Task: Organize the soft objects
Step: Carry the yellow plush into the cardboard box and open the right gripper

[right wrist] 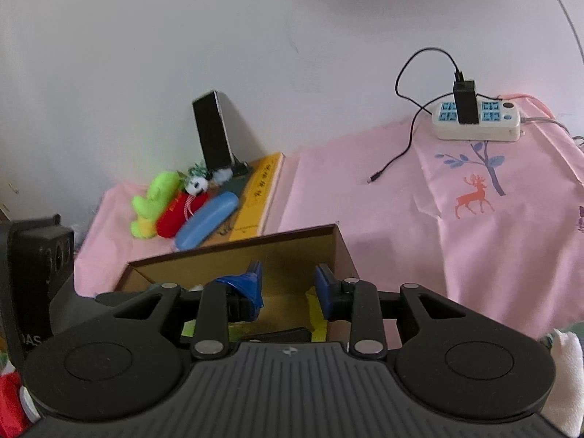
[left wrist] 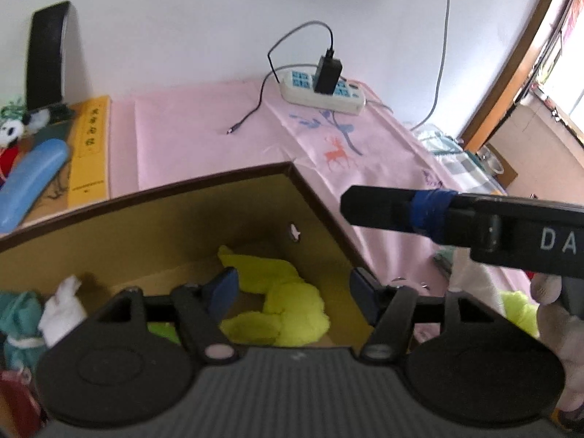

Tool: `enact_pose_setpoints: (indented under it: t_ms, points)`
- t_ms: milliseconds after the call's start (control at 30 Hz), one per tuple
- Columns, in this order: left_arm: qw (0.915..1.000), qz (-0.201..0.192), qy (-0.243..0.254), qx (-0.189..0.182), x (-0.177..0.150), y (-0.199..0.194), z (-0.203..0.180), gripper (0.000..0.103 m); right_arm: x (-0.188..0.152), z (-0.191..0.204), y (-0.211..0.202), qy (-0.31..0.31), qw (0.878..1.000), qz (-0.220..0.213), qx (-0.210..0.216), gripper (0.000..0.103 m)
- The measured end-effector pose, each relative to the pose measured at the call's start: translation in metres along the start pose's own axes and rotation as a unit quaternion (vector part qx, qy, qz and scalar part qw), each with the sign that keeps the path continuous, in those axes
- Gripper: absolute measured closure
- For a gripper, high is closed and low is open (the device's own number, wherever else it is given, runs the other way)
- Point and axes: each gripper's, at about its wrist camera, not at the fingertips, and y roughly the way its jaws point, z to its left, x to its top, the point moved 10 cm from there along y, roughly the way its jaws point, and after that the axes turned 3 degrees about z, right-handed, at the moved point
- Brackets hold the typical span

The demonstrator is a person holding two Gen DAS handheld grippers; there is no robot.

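Note:
In the left wrist view my left gripper (left wrist: 294,292) stands open over an open cardboard box (left wrist: 153,215). A yellow-green plush (left wrist: 292,310) lies on the box floor under the gap, and the pads do not press on it. A white cloth bundle (left wrist: 62,310) and a teal soft item (left wrist: 18,314) sit at the box's left end. One black, blue-taped finger of my right gripper (left wrist: 383,208) reaches in from the right. In the right wrist view my right gripper (right wrist: 290,288) is open and empty above the same box (right wrist: 233,252).
On the pink cloth (right wrist: 365,219), at the back left, lie a green plush (right wrist: 153,197), a red plush (right wrist: 175,215), a panda toy (right wrist: 197,186), a blue case (right wrist: 208,224) and a yellow book (right wrist: 259,193). A power strip (right wrist: 478,120) with charger and cable sits back right.

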Motion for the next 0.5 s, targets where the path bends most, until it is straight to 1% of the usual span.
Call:
enact_pose_setpoints:
  t_ms: [133, 233, 333, 500]
  points:
    - [0.9993, -0.025, 0.008, 0.026, -0.002, -0.030, -0.017, 0.035, -0.003, 0.004, -0.021, -0.004, 1.000, -0.009, 0.006, 0.089]
    - [0.9985, -0.037, 0.013, 0.038, -0.001, -0.043, -0.032, 0.035, -0.010, 0.001, -0.037, -0.003, 1.000, -0.009, 0.006, 0.088]
    - [0.9973, -0.044, 0.021, 0.056, -0.007, -0.052, -0.050, 0.035, -0.018, -0.007, -0.051, -0.007, 1.000, -0.003, 0.001, 0.088]
    - [0.9956, -0.052, 0.034, 0.070, -0.022, -0.060, -0.081, 0.034, -0.035, -0.022, -0.075, -0.023, 1.000, 0.002, -0.005, 0.088]
